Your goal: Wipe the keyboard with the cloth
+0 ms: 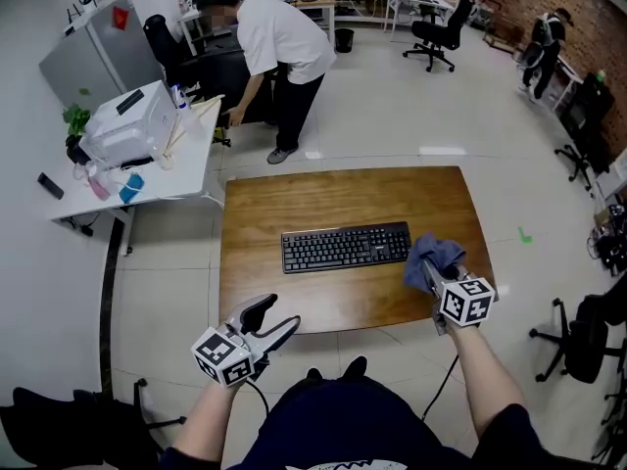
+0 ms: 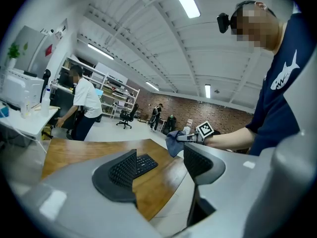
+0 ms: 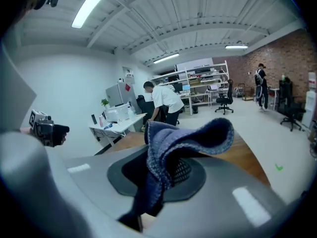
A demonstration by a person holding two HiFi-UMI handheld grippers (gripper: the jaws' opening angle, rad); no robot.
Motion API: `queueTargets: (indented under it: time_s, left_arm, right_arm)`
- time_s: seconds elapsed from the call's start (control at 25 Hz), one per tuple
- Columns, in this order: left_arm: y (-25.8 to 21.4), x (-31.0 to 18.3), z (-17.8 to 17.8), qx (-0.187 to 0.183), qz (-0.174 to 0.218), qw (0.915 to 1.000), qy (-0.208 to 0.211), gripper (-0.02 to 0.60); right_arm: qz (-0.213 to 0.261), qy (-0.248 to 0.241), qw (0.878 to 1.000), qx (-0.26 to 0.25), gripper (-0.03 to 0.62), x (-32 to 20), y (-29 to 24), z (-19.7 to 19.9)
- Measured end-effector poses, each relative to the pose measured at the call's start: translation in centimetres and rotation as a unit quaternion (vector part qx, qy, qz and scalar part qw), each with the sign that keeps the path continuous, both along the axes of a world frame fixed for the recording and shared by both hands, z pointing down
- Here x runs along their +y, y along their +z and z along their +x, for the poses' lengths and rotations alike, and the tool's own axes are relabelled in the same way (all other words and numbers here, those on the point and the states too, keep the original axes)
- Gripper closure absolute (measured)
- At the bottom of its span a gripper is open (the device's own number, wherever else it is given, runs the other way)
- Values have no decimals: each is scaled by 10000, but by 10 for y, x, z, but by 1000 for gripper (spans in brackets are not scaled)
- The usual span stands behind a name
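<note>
Two grippers at near edge of wooden table [image 1: 294,204]. Left gripper [image 1: 277,318]: jaws wide apart, nothing between them, held above the table's front left edge. Right gripper [image 1: 433,274]: jaws clamped on blue cloth [image 1: 432,253], fabric bunched and draped over the jaw tips. Cloth just beside right end of black keyboard [image 1: 346,247]; contact between them not discernible. Keyboard flat at table centre, long side parallel to near edge. Person in white shirt [image 1: 284,39] bent over beyond the table.
</note>
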State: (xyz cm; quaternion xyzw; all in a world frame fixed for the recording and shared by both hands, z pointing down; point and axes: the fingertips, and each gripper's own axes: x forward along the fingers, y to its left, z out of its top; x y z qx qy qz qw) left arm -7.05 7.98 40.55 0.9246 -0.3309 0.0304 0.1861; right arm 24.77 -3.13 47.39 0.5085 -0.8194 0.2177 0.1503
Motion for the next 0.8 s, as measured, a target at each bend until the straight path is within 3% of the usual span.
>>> queueTargets:
  time_s: [0.2,0.4,0.64,0.8]
  left_arm:
    - [6,-30,4,-174,-61,9991,-374,293]
    - [19,-52,-6,-219,-204,9980,-550,293]
    - [50,-71,-14,-288,-524,9980,-220,293]
    - [57,-81,-15,-385,-652,9971,-34,293]
  right_arm:
    - [-92,-126,9975,684,533,-46,32,27]
    - [-261,-390,9861,1594,533,-83,69,34]
    - [-768,-455,9730,2127,533,-114,133,29]
    - [-1076,-680,9548,2686,533,-124,173,20]
